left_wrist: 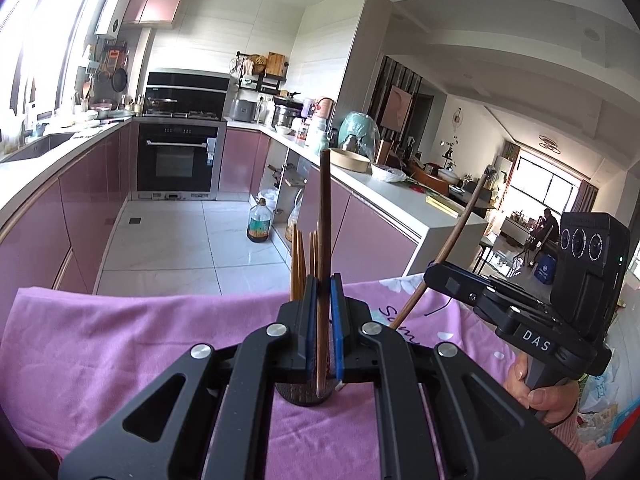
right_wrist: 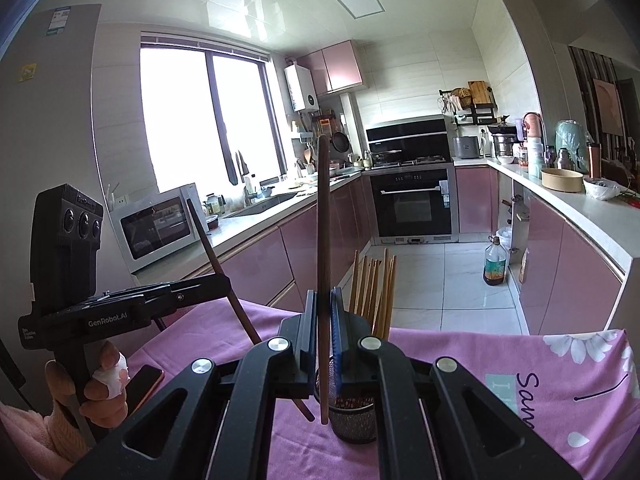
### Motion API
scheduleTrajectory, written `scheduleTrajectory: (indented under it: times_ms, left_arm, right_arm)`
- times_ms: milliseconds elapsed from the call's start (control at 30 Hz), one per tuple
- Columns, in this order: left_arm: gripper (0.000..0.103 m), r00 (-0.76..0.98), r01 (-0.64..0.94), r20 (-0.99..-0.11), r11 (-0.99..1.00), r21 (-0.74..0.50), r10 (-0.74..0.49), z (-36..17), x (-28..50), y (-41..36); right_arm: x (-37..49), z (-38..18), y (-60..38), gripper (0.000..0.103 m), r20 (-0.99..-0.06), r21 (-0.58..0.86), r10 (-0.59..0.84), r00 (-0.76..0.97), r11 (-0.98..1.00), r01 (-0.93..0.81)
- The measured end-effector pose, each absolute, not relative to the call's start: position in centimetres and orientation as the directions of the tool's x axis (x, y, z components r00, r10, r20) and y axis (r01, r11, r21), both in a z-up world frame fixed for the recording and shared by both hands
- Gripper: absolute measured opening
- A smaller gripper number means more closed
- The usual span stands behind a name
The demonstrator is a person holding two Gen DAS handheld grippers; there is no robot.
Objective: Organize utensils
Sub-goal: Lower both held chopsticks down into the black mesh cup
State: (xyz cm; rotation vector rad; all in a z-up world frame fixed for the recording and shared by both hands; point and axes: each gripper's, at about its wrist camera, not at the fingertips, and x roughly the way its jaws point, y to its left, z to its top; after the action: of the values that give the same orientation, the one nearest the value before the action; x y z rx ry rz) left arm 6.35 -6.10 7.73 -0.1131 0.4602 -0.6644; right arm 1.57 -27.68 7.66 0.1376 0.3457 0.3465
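My left gripper (left_wrist: 322, 284) is shut on a dark brown chopstick (left_wrist: 324, 216), held upright over a dark mesh holder (left_wrist: 304, 398) with several light wooden chopsticks (left_wrist: 298, 264). My right gripper (right_wrist: 323, 298) is shut on another dark chopstick (right_wrist: 323, 240), upright, its lower tip beside the holder's (right_wrist: 354, 420) rim. The light chopsticks (right_wrist: 374, 292) stand in the holder. Each gripper shows in the other's view: the right one (left_wrist: 430, 272) with its slanted chopstick (left_wrist: 452, 240), the left one (right_wrist: 228, 280) with its chopstick (right_wrist: 218, 264).
A pink cloth (left_wrist: 140, 344) with flower print (right_wrist: 576, 344) covers the table. A phone (right_wrist: 146, 382) lies on it at the left. Beyond are kitchen counters (left_wrist: 400, 196), an oven (left_wrist: 176, 160), a microwave (right_wrist: 156, 228) and an oil bottle (left_wrist: 260, 222) on the tiled floor.
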Motion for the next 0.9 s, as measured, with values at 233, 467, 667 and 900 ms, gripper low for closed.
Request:
scheduleTrajectory:
  times_ms: [233,467,667,900]
  left_arm:
    - [0.007,0.698,0.572,-0.356,0.783,-0.244,-0.621,8.8,6.4,-6.6]
    - [0.007,0.708,0.571,-0.348,0.788,-0.232,-0.615,9.6,6.2,-7.2]
    - [0.007,0.712,0.568,-0.341,0.789,-0.235,-0.614,10.2,6.3,-7.5]
    - [0.007,0.707,0.563,-0.364,0.794,-0.229,-0.606,10.0,6.3,-7.9]
  right_arm:
    - [1.9,8.2,-27.9,0.005,-0.292,0.182,0.348,0.891,0.935,-0.305]
    - [2.4,8.3,-28.1,0.005,-0.288,0.184,0.335,0.897,0.939,-0.292]
    - [2.8,8.2,-27.6,0.005,-0.298,0.181,0.323,0.898,0.943,-0.279]
    - [3.2,7.9,-27.2,0.005,-0.314,0.182,0.316,0.895,0.946,-0.270]
